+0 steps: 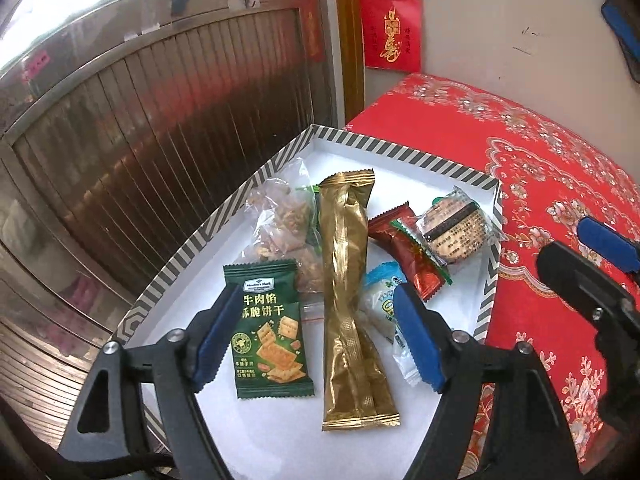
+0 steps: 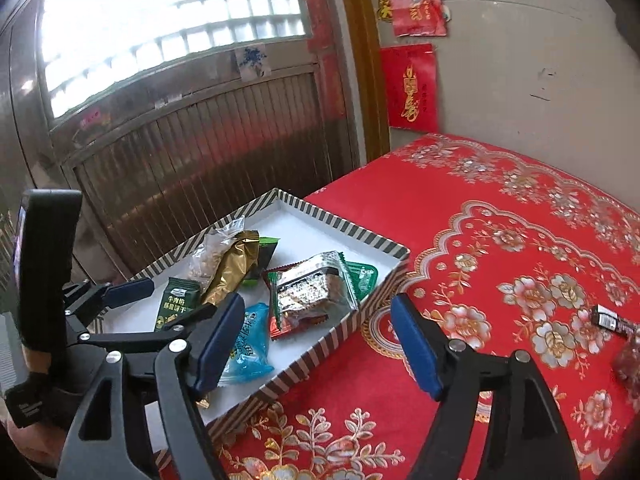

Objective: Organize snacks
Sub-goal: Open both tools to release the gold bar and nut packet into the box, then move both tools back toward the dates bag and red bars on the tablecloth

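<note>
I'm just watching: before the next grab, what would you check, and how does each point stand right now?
1. Left gripper empty: ok, open over the tray, pads off the packets.
2. Right gripper empty: ok, open.
3. Tray has bare floor left: ok.
4. Gold packet lies flat inside: ok.
5. Snacks left outside: not ok, a dark wrapper lies on the red cloth.
6. What that wrapper holds: cannot tell.

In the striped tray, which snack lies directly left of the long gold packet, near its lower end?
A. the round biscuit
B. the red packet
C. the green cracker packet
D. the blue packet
C: the green cracker packet lies flat just left of the gold packet.
</note>
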A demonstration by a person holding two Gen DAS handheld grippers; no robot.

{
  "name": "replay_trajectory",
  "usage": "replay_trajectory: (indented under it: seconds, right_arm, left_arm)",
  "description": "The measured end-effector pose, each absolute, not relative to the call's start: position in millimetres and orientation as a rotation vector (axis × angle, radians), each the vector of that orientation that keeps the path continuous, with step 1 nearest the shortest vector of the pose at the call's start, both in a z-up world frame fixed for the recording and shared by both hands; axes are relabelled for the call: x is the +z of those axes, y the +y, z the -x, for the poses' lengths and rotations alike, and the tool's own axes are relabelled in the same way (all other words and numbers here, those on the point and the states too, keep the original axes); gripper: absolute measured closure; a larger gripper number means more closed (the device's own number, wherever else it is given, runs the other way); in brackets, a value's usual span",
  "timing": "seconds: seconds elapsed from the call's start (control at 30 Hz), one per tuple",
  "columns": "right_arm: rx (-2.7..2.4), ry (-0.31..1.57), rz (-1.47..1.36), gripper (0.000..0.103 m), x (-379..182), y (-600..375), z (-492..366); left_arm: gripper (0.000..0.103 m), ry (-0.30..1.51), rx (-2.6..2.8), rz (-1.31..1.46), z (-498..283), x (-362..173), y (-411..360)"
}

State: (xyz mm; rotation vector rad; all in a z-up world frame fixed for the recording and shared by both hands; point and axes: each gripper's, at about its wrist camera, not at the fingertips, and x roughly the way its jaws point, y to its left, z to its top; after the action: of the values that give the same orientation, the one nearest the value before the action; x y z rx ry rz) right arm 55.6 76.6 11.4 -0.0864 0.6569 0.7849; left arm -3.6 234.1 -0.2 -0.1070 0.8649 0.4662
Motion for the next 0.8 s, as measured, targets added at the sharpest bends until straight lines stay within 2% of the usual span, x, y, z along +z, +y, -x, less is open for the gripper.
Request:
replay_trajectory:
  seconds: [0.27, 0.4, 0.8]
  right_arm:
    - [0.729, 0.658, 0.061, 0.024, 10.7, 68.1, -48.9]
    - [0.706, 0.647, 0.074, 0.024, 11.5, 69.3, -41.9]
    - [0.69, 0.645, 0.068, 0.023, 10.3, 52.1, -26.7]
  left_arm:
    - [0.025, 0.845, 0.492, 0.115, 11.5, 5.9, 231.7]
    - [0.021, 0.83, 0.518, 0.12, 18.2, 9.2, 234.6]
    - [0.02, 0.781, 0.519, 0.132, 34.0, 26.2, 217.6]
